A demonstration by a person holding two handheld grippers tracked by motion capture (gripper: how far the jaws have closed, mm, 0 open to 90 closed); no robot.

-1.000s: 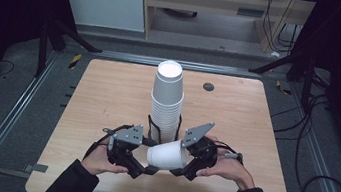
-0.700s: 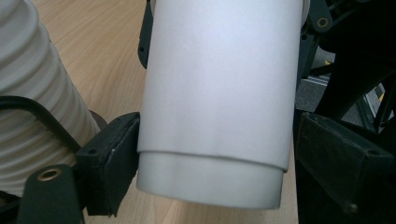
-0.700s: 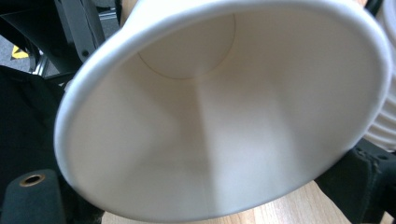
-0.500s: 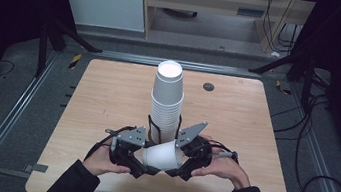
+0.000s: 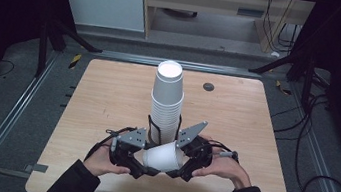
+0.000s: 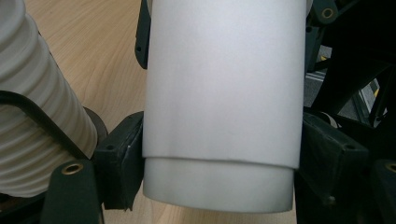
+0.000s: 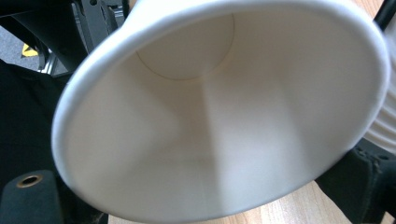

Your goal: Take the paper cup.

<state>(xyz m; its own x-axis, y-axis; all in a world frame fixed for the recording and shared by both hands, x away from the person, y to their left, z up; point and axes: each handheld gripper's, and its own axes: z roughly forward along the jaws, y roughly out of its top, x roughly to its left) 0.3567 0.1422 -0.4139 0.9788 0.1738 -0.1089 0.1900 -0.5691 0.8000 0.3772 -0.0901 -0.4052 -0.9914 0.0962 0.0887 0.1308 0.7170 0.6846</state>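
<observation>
A tall stack of upturned white paper cups (image 5: pixel 167 100) stands at the table's middle; its ribbed side shows in the left gripper view (image 6: pixel 32 126). In front of it a single white cup (image 5: pixel 162 156) lies sideways in the air between both grippers. My left gripper (image 5: pixel 146 166) is shut on its narrow base end, a jaw on each side of the cup wall (image 6: pixel 219 93), where a stepped line runs round it. My right gripper (image 5: pixel 180 165) is shut on the wide end. In the right gripper view the cup's open mouth (image 7: pixel 219 107) faces the camera.
The wooden table (image 5: pixel 102 96) has a small black round disc (image 5: pixel 208 87) at the far right. Metal rails (image 5: pixel 20 105) flank the table. Cables (image 5: pixel 313 146) trail on the floor at the right. A cabinet (image 5: pixel 106 1) stands behind.
The two grippers have drawn slightly closer together around the sideways cup. The cup has stayed low in front of the stack.
</observation>
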